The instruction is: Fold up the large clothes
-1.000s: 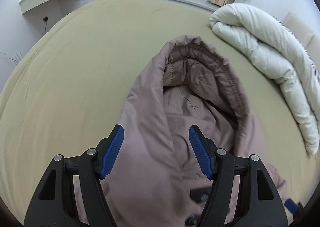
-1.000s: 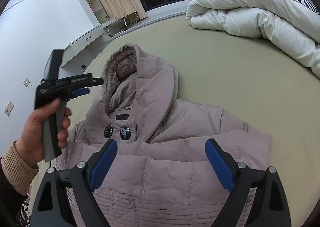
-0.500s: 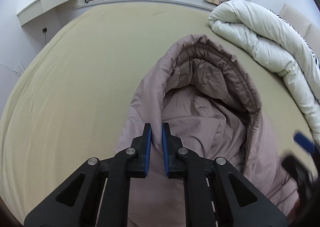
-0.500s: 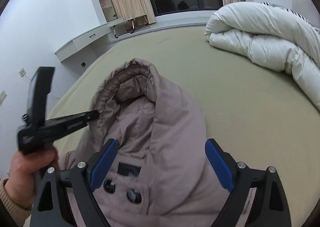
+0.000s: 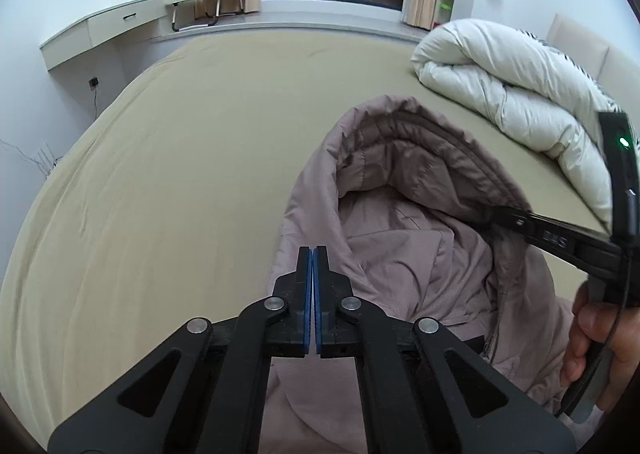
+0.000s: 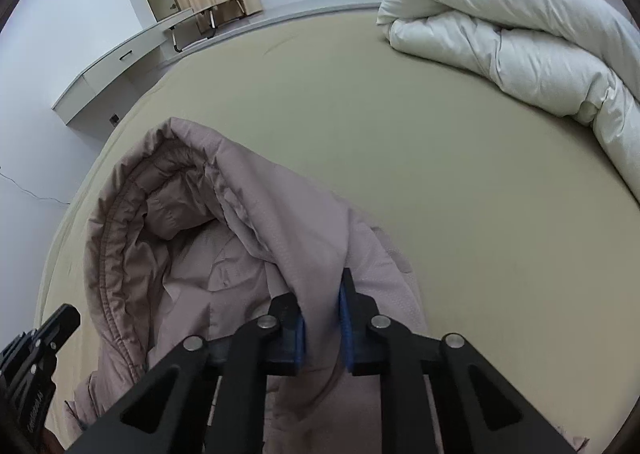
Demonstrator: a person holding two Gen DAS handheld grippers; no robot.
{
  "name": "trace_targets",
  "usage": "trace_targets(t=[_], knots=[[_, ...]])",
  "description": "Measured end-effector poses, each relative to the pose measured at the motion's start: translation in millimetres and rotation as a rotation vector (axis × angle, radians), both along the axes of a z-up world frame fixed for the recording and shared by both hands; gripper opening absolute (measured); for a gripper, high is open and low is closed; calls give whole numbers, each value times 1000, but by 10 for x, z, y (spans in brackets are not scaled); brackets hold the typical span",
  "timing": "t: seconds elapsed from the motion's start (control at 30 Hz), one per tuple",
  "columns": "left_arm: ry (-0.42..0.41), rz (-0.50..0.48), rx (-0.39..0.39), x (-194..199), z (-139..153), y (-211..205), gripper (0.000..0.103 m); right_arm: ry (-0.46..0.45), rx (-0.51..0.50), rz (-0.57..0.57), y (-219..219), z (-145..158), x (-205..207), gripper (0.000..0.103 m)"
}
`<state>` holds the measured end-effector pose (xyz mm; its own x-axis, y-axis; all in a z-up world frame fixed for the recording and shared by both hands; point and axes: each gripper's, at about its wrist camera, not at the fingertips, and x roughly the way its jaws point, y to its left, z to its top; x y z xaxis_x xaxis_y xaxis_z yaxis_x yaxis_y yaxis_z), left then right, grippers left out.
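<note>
Left wrist view, read left to right. At 9 o'clock lies the bare olive bed sheet [image 5: 168,182]. At 6 o'clock my left gripper [image 5: 312,254] shows its blue pads pressed together; they sit at the left edge of the hood [image 5: 404,158], but I cannot tell whether any cloth is caught between them. The mauve padded jacket [image 5: 420,270] runs from the tool toward 1 o'clock, hood opening facing up. At 3 o'clock my right gripper [image 5: 500,218] enters from the side, its tip at the hood's right rim, and the hand [image 5: 596,350] carrying it shows at 4 o'clock. The rolled white duvet [image 5: 512,94] lies well apart at 2 o'clock.

Right wrist view, read left to right. The left tool's black body sits at 8 o'clock beside the hood's left rim. The hood spreads from 9 to 11 o'clock. At 6 o'clock the right gripper's jaws are closing, with a ridge of the hood's right side between the blue pads, which already press on it.

Governing relation, as I judge it: the hood's long axis points away from both tools, with one tool on each rim. Folding it back over the body would therefore call for drawing both toward me together.
</note>
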<state>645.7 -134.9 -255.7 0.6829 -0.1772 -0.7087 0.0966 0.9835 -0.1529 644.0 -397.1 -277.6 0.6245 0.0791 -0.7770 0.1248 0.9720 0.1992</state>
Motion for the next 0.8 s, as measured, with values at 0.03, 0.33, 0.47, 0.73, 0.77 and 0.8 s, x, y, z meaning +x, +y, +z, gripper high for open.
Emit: trace_targets(t=[0.03, 0.33, 0.47, 0.73, 0.77, 0.8], knots=[[-3, -1, 1, -30, 15, 21, 0, -27, 7, 0, -29, 58, -73, 14], [-41, 7, -134, -409, 262, 186, 1, -221, -68, 117, 84, 706, -810, 13], [24, 32, -141, -391, 171, 224, 5, -251, -60, 141, 137, 830, -936, 13], [3, 51, -247, -351, 55, 293, 103, -269, -62, 168, 216, 836, -998, 13], [31, 43, -252, -298, 12, 285, 103, -273, -60, 168, 236, 840, -1029, 13], [49, 55, -252, -248, -14, 291, 103, -277, -58, 168, 233, 842, -1031, 13]])
